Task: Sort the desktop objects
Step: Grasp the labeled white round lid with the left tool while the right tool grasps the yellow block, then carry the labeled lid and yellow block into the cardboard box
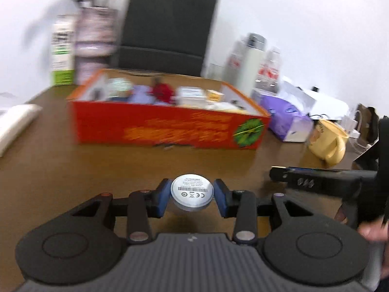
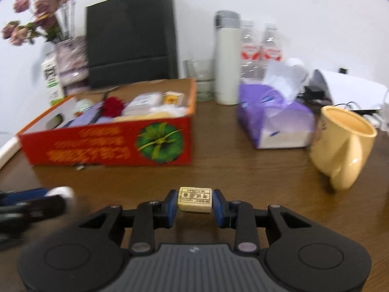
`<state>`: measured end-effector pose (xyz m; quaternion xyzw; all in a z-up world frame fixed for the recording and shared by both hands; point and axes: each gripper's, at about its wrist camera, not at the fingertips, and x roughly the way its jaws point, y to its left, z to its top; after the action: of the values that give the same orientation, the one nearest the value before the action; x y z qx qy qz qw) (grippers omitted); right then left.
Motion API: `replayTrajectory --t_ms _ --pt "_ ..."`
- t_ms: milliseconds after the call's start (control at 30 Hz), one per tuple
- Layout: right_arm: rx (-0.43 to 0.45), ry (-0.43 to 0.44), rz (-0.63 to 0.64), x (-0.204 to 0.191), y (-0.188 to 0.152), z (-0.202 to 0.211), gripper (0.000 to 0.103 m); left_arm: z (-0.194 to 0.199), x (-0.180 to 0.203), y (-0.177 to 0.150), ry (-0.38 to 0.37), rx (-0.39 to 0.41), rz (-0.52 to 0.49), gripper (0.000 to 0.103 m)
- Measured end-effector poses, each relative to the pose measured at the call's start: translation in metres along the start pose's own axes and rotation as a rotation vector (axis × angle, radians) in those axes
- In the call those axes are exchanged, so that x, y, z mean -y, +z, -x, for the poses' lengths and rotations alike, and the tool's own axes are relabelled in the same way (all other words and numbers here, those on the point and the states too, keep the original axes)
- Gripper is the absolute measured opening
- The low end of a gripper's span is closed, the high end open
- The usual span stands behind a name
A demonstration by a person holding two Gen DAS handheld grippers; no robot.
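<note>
My left gripper (image 1: 192,194) is shut on a round white disc (image 1: 192,191) with a printed label, held above the brown table. My right gripper (image 2: 195,200) is shut on a small cream eraser (image 2: 195,199) with printed characters. A red cardboard box (image 1: 167,129) with an open top stands ahead, holding several items, among them a red flower (image 1: 163,92) and white packets. It shows in the right wrist view (image 2: 109,143) to the left. The right gripper's finger (image 1: 304,179) shows at the right of the left wrist view; the left gripper (image 2: 36,200) is blurred at the left of the right wrist view.
A yellow mug (image 2: 345,146), a purple tissue pack (image 2: 274,119), a white thermos (image 2: 227,58), a glass (image 2: 200,79), two water bottles (image 2: 260,51) and a black paper bag (image 2: 131,39) stand behind and right of the box. A vase of flowers (image 2: 70,58) and a carton (image 2: 51,80) are at the left.
</note>
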<state>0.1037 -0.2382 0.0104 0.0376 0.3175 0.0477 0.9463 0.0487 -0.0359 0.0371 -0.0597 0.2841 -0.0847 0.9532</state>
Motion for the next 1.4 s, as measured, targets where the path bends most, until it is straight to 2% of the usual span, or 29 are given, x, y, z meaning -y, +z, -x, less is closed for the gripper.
replayTrajectory --t_ms 67,167,333,533,667,800,967,1067,1133,1233,1300,1400 --pt "-0.037 0.051 -0.013 -0.015 -0.01 0.009 0.03 0.021 -0.019 -0.012 0.035 -0.017 0.015 0.04" --pt "-0.022 0.066 0.011 -0.044 -0.027 0.037 0.03 0.047 -0.037 -0.025 0.017 -0.03 0.061 0.04" --pt "-0.036 0.178 -0.068 -0.076 -0.061 0.091 0.03 0.1 -0.045 -0.042 -0.026 0.04 0.053 0.04" --pt "-0.008 0.159 -0.009 -0.1 -0.079 0.143 0.03 0.137 -0.043 -0.044 -0.047 0.109 0.059 0.04" --pt "0.062 0.138 0.016 -0.098 -0.07 0.171 0.03 0.152 -0.045 -0.026 -0.051 0.146 0.087 0.04" --pt "0.138 0.148 -0.012 -0.078 -0.03 0.184 0.03 0.147 -0.052 0.023 -0.07 0.169 0.088 0.04" --pt "0.246 0.135 -0.015 -0.065 0.058 0.165 0.03 0.114 -0.061 0.11 -0.108 0.177 0.084 0.04" --pt "0.222 0.145 -0.008 -0.064 0.112 0.131 0.03 0.078 -0.06 0.155 -0.149 0.158 0.062 0.041" --pt "0.183 0.138 0.008 -0.065 0.143 0.096 0.03 0.039 -0.058 0.178 -0.165 0.109 0.059 0.04" --pt "0.078 0.12 0.016 -0.066 0.176 0.03 0.03 -0.035 -0.048 0.196 -0.199 -0.001 -0.009 0.041" --pt "-0.02 0.11 0.023 -0.066 0.185 -0.019 0.03 -0.086 -0.044 0.198 -0.157 -0.082 -0.034 0.041" --pt "-0.105 0.075 0.015 -0.063 0.184 -0.083 0.03 -0.152 -0.049 0.193 -0.113 -0.173 -0.015 0.04"
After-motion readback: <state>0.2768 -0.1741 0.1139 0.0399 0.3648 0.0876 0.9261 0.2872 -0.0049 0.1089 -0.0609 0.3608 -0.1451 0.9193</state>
